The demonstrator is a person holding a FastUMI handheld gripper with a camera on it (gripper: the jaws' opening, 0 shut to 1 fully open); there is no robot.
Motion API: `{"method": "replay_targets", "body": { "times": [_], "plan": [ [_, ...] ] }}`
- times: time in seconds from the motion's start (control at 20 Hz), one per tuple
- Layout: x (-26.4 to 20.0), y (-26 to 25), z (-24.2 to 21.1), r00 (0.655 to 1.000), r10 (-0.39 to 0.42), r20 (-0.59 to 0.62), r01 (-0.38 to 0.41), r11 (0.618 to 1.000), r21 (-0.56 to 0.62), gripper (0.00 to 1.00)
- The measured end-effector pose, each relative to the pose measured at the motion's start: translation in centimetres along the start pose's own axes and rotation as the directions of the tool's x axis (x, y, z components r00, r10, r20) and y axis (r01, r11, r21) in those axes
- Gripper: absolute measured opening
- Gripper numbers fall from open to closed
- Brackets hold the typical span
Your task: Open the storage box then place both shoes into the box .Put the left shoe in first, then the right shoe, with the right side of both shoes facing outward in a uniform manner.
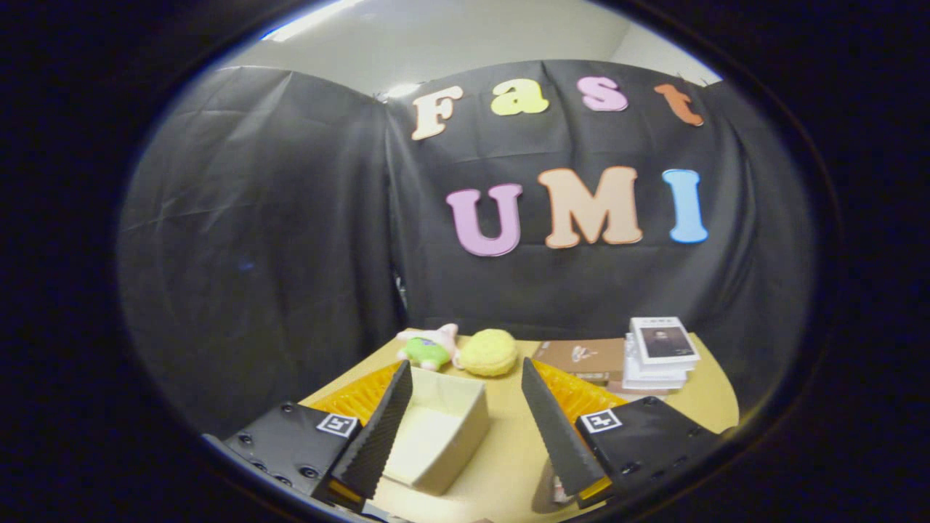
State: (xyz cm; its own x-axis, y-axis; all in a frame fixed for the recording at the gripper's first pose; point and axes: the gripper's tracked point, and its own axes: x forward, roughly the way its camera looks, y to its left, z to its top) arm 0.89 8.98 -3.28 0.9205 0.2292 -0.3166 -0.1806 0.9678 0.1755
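- The gripper (467,407) hangs above the desk (508,450) with its fingers spread wide apart, holding nothing.
- The storage box (443,428), cream and open-topped, sits between the fingers, closer to the left one, which overlaps its near left side.
- Beyond the fingers, along the desk's far edge, lie a plush toy (429,347), a yellow cushion (489,352), a brown box (581,357) and a stack of books (660,352).
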Motion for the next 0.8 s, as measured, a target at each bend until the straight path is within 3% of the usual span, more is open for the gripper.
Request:
{"method": "replay_targets", "body": {
  "times": [0.45, 0.8],
  "plan": [
    [-3.8, -9.7, 1.4, 0.973, -0.217, 0.074, 0.217, 0.976, 0.003, 0.95],
    [-4.9, -14.0, 1.6, 0.949, -0.301, 0.094, 0.302, 0.953, 0.008, 0.95]
  ]
}}
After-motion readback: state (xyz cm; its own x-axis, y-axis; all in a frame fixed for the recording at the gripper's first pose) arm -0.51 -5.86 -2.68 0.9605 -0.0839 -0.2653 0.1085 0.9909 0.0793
